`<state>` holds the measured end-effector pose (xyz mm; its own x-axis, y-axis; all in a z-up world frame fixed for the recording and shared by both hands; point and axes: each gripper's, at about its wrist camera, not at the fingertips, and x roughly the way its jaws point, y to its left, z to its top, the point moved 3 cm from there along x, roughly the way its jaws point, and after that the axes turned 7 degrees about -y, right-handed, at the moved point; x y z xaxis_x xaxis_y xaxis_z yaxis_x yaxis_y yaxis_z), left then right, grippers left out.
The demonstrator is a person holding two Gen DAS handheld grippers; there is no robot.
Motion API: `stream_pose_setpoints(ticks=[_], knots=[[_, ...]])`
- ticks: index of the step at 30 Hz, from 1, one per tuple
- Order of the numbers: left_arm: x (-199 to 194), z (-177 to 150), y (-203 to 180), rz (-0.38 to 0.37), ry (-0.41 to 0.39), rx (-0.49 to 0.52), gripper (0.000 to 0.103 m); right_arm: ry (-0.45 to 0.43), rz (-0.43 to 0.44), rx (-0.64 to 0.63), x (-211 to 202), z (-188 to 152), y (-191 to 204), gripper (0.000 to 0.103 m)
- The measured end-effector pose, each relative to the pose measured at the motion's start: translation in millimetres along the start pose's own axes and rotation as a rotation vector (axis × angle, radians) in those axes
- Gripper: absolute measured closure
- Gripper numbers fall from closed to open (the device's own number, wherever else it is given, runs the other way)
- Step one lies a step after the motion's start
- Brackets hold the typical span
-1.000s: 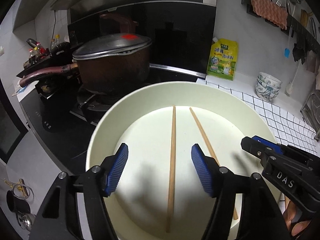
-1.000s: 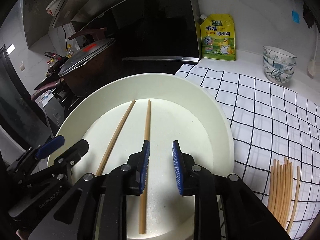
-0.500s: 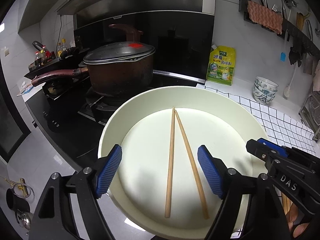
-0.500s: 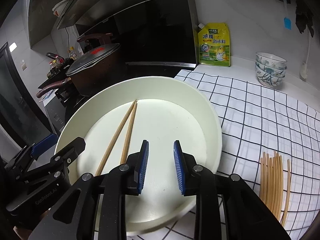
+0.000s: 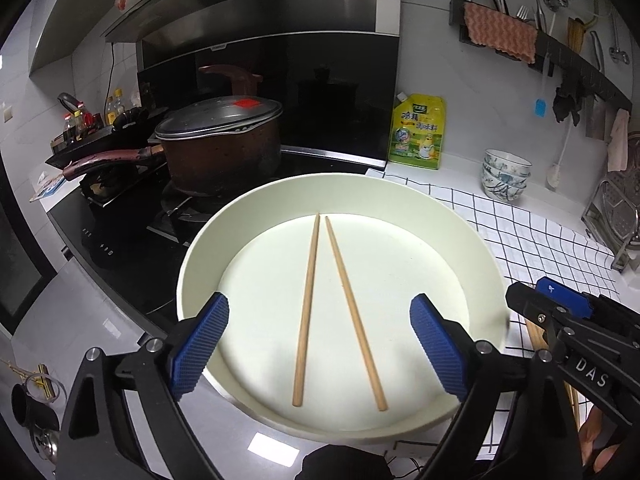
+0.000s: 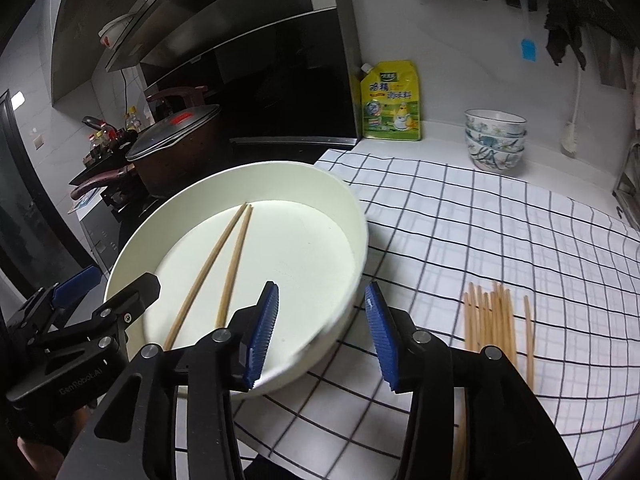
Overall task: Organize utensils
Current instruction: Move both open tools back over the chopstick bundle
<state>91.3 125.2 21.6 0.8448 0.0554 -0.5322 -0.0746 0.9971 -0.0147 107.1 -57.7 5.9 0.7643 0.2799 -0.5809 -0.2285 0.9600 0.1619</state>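
Note:
Two wooden chopsticks (image 5: 340, 304) lie in a V inside a wide cream bowl (image 5: 256, 204), near ends spread, far tips almost meeting. My left gripper (image 5: 320, 344) hangs over the bowl's near rim, its jaws opening wide with nothing held between them. In the right wrist view the same chopsticks (image 6: 216, 268) rest in the bowl (image 6: 352, 216). My right gripper (image 6: 320, 336) is also opening, its fingers straddling the bowl's right rim without pressing on it. A loose bundle of several chopsticks (image 6: 492, 320) lies on the checked cloth (image 6: 500, 232) to the right.
A lidded brown pot (image 5: 220, 144) sits on the black stove (image 5: 120, 232) behind the bowl. A yellow seasoning pouch (image 5: 418, 132) and stacked patterned bowls (image 5: 506, 174) stand at the back wall. A rail with an orange cloth (image 5: 500, 32) and hanging utensils runs above.
Both grippers have drawn back from the bowl and opened wider. The right chopstick's far end swung left to meet the other's tip. The right gripper shifted right, to the bowl's rim.

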Motion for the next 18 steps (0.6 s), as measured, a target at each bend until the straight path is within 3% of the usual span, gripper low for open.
stream_pose_setpoints(ticks=[18], knots=[[-30,-12,-81,-0.141,-0.016,0.069,0.006,-0.038,-0.117,0.061,-63,-27,-77,0.046]])
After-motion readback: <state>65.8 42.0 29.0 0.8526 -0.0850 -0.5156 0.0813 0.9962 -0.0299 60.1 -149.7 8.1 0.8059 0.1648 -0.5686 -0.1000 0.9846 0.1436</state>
